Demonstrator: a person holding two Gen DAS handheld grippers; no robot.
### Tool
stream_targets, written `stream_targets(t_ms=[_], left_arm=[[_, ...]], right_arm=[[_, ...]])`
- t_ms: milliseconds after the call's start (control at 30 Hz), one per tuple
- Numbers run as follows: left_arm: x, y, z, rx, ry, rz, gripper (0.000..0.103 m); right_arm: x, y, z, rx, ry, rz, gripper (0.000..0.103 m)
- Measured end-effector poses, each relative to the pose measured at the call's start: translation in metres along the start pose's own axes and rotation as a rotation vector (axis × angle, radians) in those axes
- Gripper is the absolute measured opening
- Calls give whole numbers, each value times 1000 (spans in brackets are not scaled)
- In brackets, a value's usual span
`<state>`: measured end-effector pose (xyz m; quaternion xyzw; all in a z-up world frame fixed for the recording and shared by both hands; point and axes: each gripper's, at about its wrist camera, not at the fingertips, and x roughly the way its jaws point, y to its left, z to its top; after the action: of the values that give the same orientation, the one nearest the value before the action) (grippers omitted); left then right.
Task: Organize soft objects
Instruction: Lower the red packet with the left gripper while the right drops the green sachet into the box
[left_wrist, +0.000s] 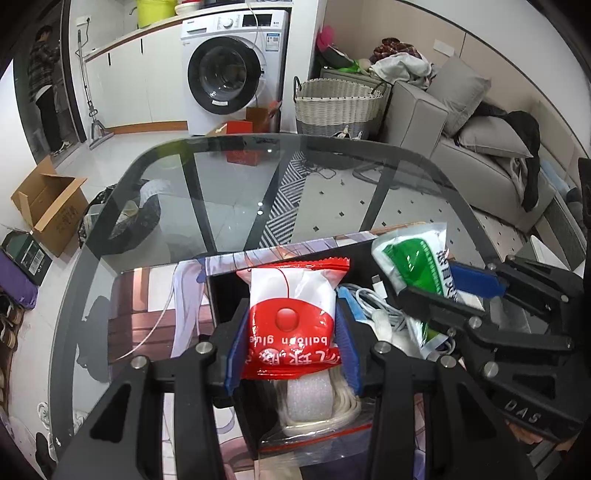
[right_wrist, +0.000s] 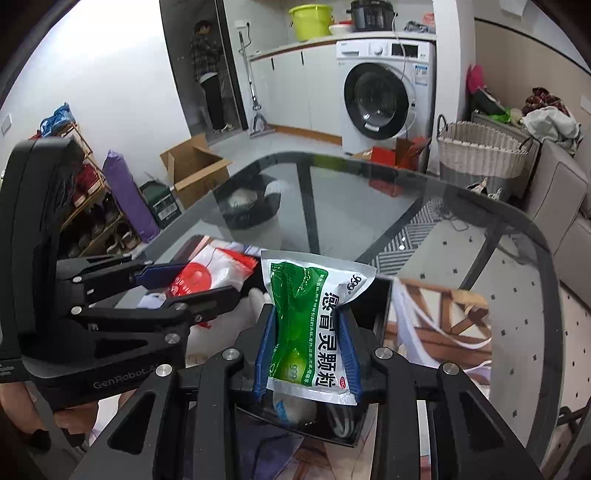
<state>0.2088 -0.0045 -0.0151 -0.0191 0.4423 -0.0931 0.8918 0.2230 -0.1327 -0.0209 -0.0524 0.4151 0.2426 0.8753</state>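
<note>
My left gripper (left_wrist: 291, 334) is shut on a red and white balloon glue packet (left_wrist: 291, 325) and holds it above a black box (left_wrist: 221, 291) on the glass table. My right gripper (right_wrist: 308, 350) is shut on a green and white medicine sachet (right_wrist: 314, 321) above the same box (right_wrist: 380, 306). The right gripper also shows in the left wrist view (left_wrist: 436, 288), with the sachet (left_wrist: 410, 254). The left gripper shows in the right wrist view (right_wrist: 192, 284), with the red packet (right_wrist: 207, 277). Inside the box lie white cables (left_wrist: 373, 299), a foam piece (left_wrist: 310, 400) and a white cord.
The box sits on a printed mat (right_wrist: 443, 325) on the glass table (left_wrist: 236, 184). Beyond the table stand a washing machine (left_wrist: 232, 70), a wicker basket (left_wrist: 340, 107), a grey sofa (left_wrist: 480, 147) and a cardboard box (left_wrist: 48, 206). A person (right_wrist: 208, 70) stands in the far doorway.
</note>
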Motion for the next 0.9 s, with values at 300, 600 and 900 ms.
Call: stream_targets(t_ms=[300, 600, 900], left_arm=[[10, 0, -4, 22, 42, 24, 43], [8, 2, -3, 21, 32, 38, 46], [-4, 5, 0, 2, 4, 17, 52]], right_arm=[[23, 2, -11, -15, 92, 19, 33], [29, -1, -18, 3, 109, 27, 37], [18, 1, -17, 23, 80, 40, 42]])
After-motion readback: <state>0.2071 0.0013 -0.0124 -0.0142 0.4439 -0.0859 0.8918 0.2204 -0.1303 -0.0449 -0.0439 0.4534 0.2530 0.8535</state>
